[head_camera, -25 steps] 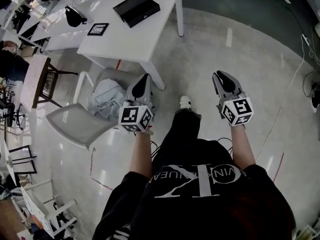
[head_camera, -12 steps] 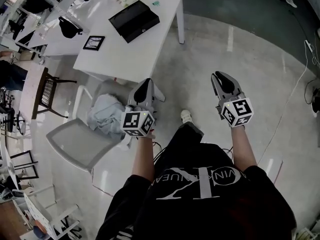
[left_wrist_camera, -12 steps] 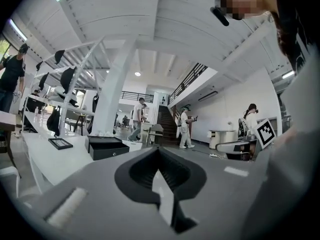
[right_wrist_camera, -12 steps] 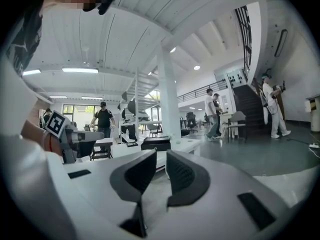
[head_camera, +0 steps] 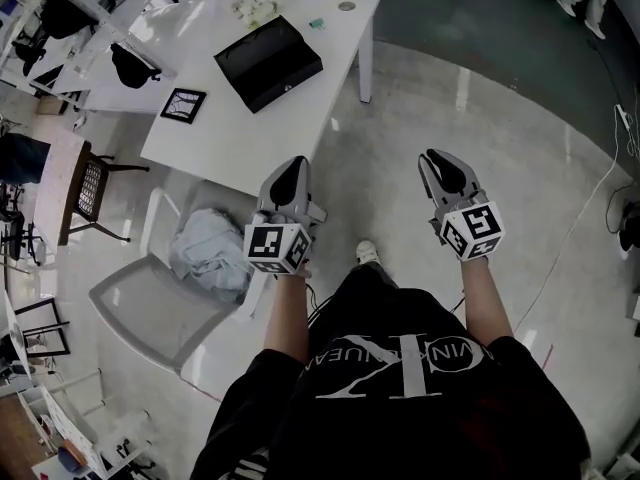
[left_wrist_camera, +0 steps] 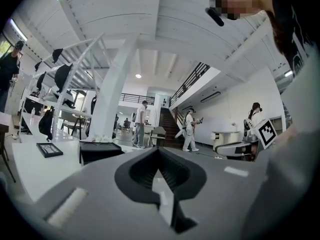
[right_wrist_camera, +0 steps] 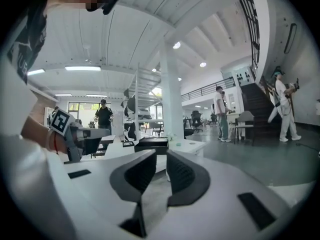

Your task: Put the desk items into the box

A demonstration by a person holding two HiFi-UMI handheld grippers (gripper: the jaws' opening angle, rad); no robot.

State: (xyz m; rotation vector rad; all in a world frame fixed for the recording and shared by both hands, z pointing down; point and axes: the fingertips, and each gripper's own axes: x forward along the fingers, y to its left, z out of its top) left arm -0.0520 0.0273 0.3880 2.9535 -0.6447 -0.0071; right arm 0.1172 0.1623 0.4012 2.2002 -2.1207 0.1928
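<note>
1. L gripper [head_camera: 292, 164] [left_wrist_camera: 159, 150]: jaw tips pressed together at the far end, nothing between them. Held in mid-air at about waist level, pointing fwd toward the near edge of the white table [head_camera: 230, 133].
2. R gripper [head_camera: 433, 156] [right_wrist_camera: 161, 152]: pads a narrow slit apart, nothing in the slit. Also in mid-air, over bare floor [head_camera: 470, 98], well right of the table. The two grippers sit side by side, well apart from each other.
3. Black box [head_camera: 270, 63] [left_wrist_camera: 101, 150] [right_wrist_camera: 152, 144]: lies flat on the table, lid shut, toward the far right corner. Neither gripper is near it.
4. Desk items beyond the box, at the table's far edge: small white bits [head_camera: 255, 6], a teal bit [head_camera: 316, 23] and a round disc [head_camera: 346, 6]. All too small to tell what they are. All sit outside the box.
5. Marker card [head_camera: 184, 105]: black-framed square, flat on the table, left of the box.
6. Grey chair [head_camera: 150, 303]: stands left of the L gripper, w/ a pale blue cloth [head_camera: 210, 253] bunched on the seat.
7. Shoe [head_camera: 368, 253]: on the floor between the two grippers, seen from above.
</note>
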